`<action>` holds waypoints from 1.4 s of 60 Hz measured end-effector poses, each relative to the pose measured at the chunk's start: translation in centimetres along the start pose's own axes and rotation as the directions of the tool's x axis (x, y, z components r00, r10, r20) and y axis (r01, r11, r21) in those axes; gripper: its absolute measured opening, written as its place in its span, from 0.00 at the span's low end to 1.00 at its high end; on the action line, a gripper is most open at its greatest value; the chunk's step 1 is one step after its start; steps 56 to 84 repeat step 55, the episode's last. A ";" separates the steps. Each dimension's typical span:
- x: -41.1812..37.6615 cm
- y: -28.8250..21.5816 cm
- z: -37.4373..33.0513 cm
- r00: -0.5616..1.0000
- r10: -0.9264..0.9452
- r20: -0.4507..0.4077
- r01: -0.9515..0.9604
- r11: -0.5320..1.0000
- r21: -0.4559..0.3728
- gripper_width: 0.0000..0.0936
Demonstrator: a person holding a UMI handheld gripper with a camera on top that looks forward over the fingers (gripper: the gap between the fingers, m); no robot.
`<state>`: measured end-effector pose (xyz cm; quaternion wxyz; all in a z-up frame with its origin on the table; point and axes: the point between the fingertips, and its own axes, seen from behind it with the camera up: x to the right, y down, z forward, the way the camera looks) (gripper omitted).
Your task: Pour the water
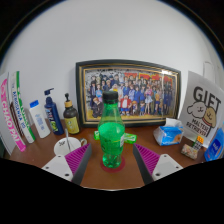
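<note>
Looking forward along the two fingers in the gripper view, a green plastic bottle with a green screw cap (111,128) stood upright at the centre of the frame on a brown wooden tabletop (110,178). The gripper (111,155) reached in from the lower edge with its jaws apart, and the bottle's lower half sat between them. The magenta pads (76,157) flanked the bottle at lower left and lower right; whether either pad actually touched the plastic could not be told, so no firm clamp was visible.

Behind the bottle, in the middle of the frame, a dark-framed group photograph (128,92) leaned against the pale wall (110,35). At the left a row of toiletries stood along the wall: a tall pink-lettered tube (9,118), a white bottle with a blue label (39,119), a dark blue pump bottle (52,112) and an amber bottle with a black cap (70,117). A small white round dish (66,146) lay just ahead of them. At the right a white paper bag printed GIFT (203,108) stood upright, with a light blue packet (169,132) and a small brown object (190,151) near its foot.
</note>
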<state>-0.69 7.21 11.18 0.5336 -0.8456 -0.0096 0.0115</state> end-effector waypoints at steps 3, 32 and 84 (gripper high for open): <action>0.0 -0.1 -2.4 1.000 0.006 -0.021 -0.007 1.000 -0.019 0.91; -8.8 3.6 -30.5 0.993 -0.005 -0.122 -0.017 0.983 -0.180 0.91; -10.0 6.9 -37.7 0.987 -0.017 -0.160 -0.016 0.978 -0.206 0.91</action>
